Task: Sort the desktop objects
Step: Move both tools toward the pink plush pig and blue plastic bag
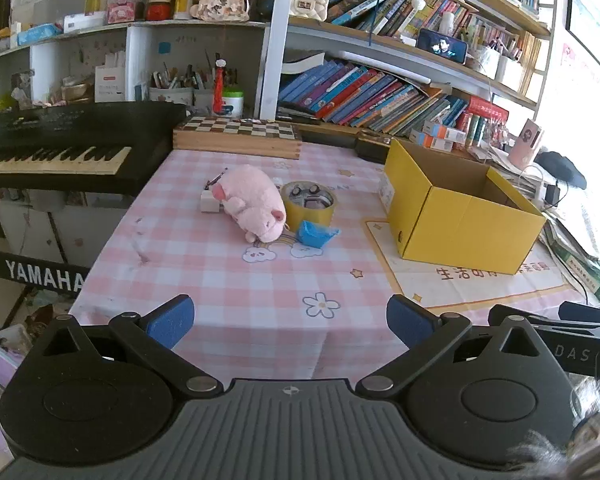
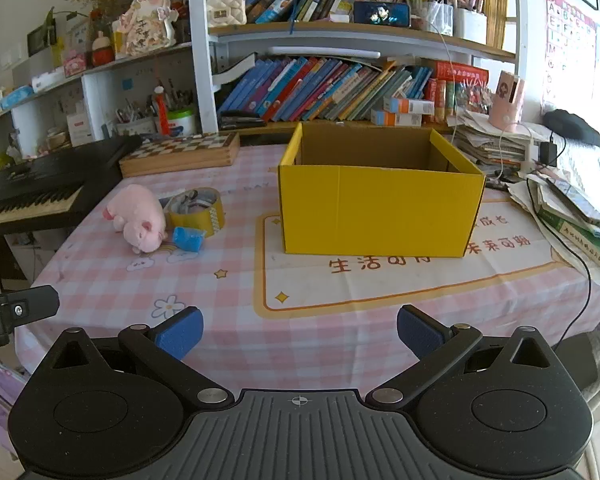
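Note:
A pink plush pig (image 1: 252, 204) lies on the pink checked tablecloth (image 1: 220, 272), also in the right wrist view (image 2: 138, 216). Beside it stand a yellow tape roll (image 1: 309, 201) (image 2: 198, 210) holding small items, a blue crumpled object (image 1: 316, 233) (image 2: 187, 237) and a small white block (image 1: 210, 202). An open yellow cardboard box (image 1: 460, 216) (image 2: 380, 208) stands to the right. My left gripper (image 1: 290, 320) is open and empty at the table's near edge. My right gripper (image 2: 300, 332) is open and empty in front of the box.
A wooden chessboard box (image 1: 238, 136) (image 2: 180, 152) sits at the back. A Yamaha keyboard (image 1: 60, 148) stands left of the table. Bookshelves (image 2: 340, 88) fill the back. Stacked books and cables (image 2: 572, 208) lie right of the box.

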Available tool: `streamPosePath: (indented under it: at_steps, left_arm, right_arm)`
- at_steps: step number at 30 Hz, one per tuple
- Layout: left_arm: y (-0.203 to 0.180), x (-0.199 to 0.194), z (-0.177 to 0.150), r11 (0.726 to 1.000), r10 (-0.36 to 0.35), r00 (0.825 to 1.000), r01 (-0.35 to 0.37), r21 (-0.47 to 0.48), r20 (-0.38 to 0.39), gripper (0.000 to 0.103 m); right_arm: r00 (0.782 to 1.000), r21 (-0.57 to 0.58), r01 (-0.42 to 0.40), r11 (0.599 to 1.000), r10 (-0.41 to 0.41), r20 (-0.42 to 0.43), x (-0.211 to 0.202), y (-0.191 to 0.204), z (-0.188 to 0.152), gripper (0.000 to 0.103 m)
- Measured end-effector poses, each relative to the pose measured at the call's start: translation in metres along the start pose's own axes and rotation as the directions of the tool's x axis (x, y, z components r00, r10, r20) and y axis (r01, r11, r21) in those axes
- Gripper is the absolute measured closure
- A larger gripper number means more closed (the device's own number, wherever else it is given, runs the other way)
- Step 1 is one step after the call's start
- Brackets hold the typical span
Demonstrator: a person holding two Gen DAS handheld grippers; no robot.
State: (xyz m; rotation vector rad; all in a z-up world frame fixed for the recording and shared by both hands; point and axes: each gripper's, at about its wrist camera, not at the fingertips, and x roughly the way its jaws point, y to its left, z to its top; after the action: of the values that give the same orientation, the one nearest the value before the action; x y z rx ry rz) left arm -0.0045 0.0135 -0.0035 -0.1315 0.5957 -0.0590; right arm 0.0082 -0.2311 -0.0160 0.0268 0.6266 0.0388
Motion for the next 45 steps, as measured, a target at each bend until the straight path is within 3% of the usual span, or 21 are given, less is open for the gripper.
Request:
streamPosePath:
  at_steps: [3, 13, 45]
  left_arm:
    - [0.004, 0.003, 0.000, 0.999, -0.036, 0.999, 0.036, -0.015, -0.021, 0.000]
    - [0.002, 0.008, 0.003, 1.000, 0.002, 1.000, -0.002, 0.016, -0.031, 0.000]
    - [0.005, 0.013, 0.006, 0.998, 0.022, 0.999, -0.020, 0.060, -0.040, 0.000]
  right_arm:
    - [1.000, -0.003, -0.003, 1.000, 0.003, 0.000, 0.001, 0.001, 0.000, 0.000]
    - [1.000, -0.009, -0.018, 1.000, 0.018, -0.005, 0.003, 0.006, 0.000, 0.000]
    - [0.998, -0.030, -0.052, 0.998, 0.052, -0.023, 0.007, 0.016, 0.000, 0.000]
